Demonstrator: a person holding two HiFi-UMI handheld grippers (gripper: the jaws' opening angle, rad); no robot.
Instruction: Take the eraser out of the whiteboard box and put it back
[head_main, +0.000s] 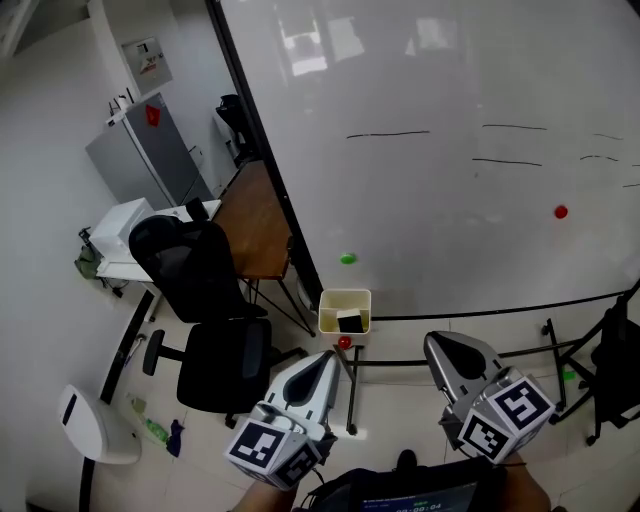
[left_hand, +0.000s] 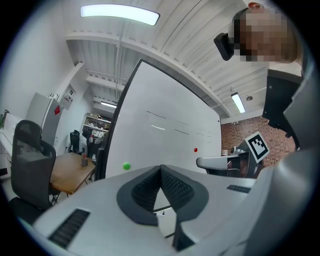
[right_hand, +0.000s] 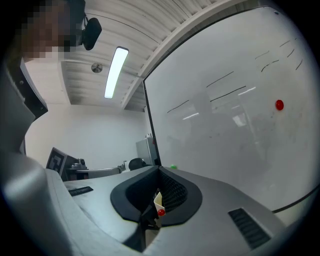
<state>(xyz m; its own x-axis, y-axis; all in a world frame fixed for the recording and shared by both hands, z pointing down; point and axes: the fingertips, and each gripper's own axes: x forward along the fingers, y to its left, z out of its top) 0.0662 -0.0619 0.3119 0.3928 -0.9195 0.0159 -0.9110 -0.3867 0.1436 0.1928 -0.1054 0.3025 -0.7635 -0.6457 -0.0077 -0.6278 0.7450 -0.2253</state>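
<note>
A cream whiteboard box (head_main: 344, 301) hangs at the lower left edge of the whiteboard (head_main: 450, 150), with the black eraser (head_main: 350, 321) lying inside it. A red magnet (head_main: 344, 342) sits just under the box. My left gripper (head_main: 325, 365) is shut and empty, its tip just below the box. My right gripper (head_main: 437, 346) is also shut and empty, off to the box's right. In the right gripper view the box (right_hand: 158, 201) and red magnet (right_hand: 160, 212) show in the gap behind the closed jaws of the right gripper (right_hand: 159, 170). The left gripper (left_hand: 161, 169) points at the board.
A black office chair (head_main: 215, 300) and a wooden table (head_main: 255, 215) stand left of the board. A grey cabinet (head_main: 140, 150) is behind them. Green (head_main: 347, 258) and red (head_main: 560, 212) magnets stick on the board. Another dark chair (head_main: 612, 360) is at right.
</note>
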